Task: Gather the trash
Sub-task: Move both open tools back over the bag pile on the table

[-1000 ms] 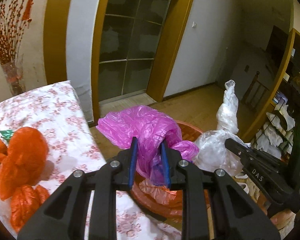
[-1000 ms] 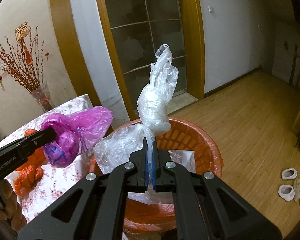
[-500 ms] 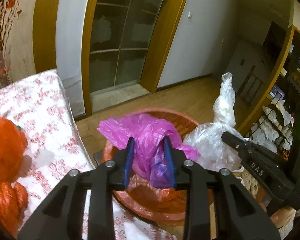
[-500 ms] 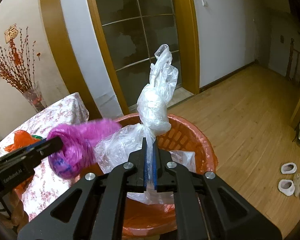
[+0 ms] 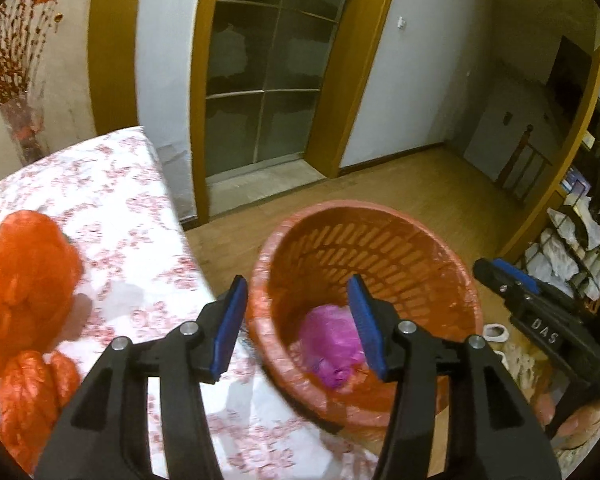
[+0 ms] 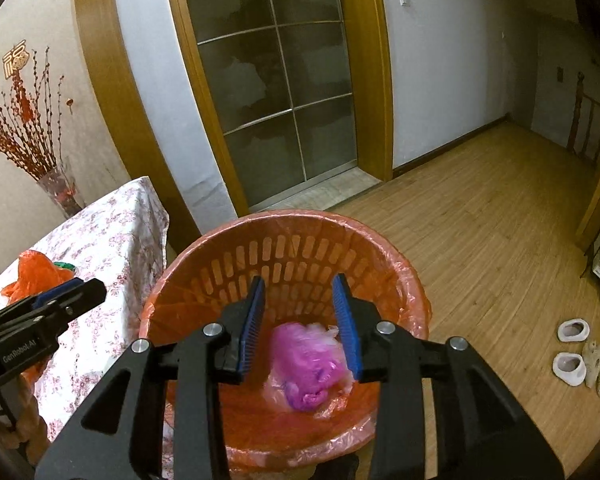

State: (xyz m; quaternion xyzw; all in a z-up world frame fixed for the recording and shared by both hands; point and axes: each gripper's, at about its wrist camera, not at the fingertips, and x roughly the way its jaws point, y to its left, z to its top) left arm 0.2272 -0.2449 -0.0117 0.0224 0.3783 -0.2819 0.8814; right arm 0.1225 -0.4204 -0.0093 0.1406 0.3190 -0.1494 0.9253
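An orange slatted basket (image 5: 380, 236) (image 6: 228, 268) with a plastic liner stands on the floor beside the table. A magenta plastic bag (image 5: 330, 344) (image 6: 304, 364) lies at its bottom, with a clear plastic bag (image 6: 324, 330) beside it. My left gripper (image 5: 298, 320) is open and empty above the basket's near left rim. My right gripper (image 6: 300, 320) is open and empty above the basket. Orange plastic bags (image 5: 24, 280) (image 6: 34, 274) lie on the table.
The table (image 5: 112, 200) has a floral cloth and sits left of the basket. A vase of red branches (image 6: 56, 192) stands at its far end. White slippers (image 6: 572, 352) lie on the wood floor at right. A glass door (image 6: 268, 92) is behind.
Both grippers opened. The magenta bag dropped from the left gripper and the clear bag from the right, both into the basket.
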